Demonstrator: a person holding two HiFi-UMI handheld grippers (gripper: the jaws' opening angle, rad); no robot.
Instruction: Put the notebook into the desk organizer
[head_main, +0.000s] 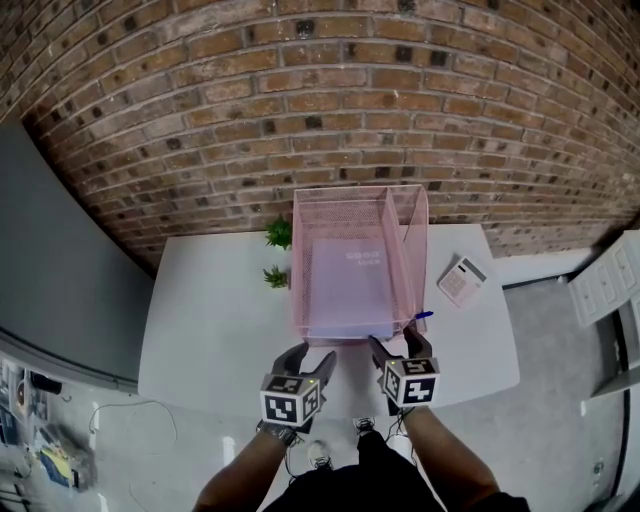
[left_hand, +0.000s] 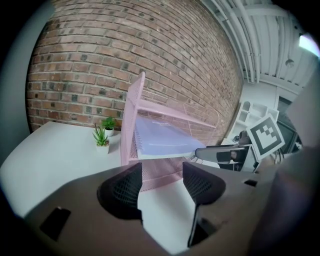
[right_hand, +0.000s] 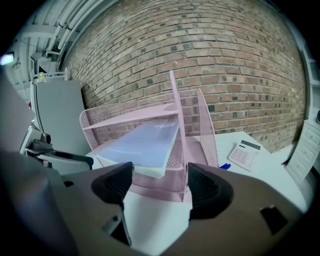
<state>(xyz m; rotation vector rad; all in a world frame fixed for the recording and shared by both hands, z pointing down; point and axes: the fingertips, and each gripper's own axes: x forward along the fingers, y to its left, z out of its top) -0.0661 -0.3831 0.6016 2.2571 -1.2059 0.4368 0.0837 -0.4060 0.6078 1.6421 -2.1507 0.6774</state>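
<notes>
Already the notebook (head_main: 345, 285) lies inside the pink mesh desk organizer (head_main: 410, 210), in its wide left bay. Its long axis runs near to far, and its near end pokes just over the front lip. Both claws sit on the near side of it, above the white table (head_main: 200, 330). The left gripper (head_main: 308, 357) and right gripper (head_main: 397, 342) each have jaws spread with nothing between them. The right one is closer, just beside the organizer's near right corner, so any final nudge farther in would likely fall to it.
</notes>
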